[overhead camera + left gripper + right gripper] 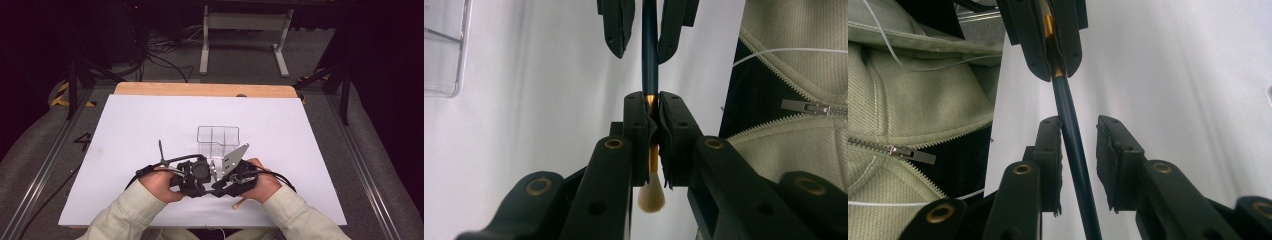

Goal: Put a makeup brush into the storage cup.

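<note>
Brush [650, 55] — slim dark blue-black handle, gold ferrule, pale tan bristle tuft. Held clear of the white table surface, clamped at the ferrule; bristles point toward the person's jacket — the handle runs straight away between a second pair of jaws.

A clear plastic organizer [218, 138] with inner dividers stands on the white sheet [140, 130] near the middle of the table, open side up. The sheet covers a wooden tabletop [200, 89], whose bare edge shows at twelve o'clock. Beyond it, on the grey floor, stands a white metal frame [245, 35], with dark cables [160, 60] lying at about eleven o'clock.
</note>
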### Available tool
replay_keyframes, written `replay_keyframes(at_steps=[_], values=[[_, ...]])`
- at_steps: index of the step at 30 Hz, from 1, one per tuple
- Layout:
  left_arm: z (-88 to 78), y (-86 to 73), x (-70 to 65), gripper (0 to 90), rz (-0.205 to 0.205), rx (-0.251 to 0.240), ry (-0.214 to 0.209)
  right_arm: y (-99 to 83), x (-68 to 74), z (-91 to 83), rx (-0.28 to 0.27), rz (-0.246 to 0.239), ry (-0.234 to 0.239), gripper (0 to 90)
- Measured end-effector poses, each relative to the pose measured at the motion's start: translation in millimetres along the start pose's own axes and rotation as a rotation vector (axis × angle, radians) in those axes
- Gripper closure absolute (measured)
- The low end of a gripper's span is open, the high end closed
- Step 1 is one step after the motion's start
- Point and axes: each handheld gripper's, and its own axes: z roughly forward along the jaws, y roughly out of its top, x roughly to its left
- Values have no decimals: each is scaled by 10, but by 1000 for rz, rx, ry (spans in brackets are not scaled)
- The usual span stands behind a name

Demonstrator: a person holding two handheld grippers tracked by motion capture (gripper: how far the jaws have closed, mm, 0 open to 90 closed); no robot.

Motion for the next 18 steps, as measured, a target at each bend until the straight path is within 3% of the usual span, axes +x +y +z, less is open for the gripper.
replay_keyframes(at_steps=[8, 18], values=[[-5, -1, 2, 831, 3, 0, 5, 9, 8, 5, 13, -14, 4, 776], [-3, -1, -7, 832, 8, -3, 7, 9, 5, 23, 22, -14, 10, 765]])
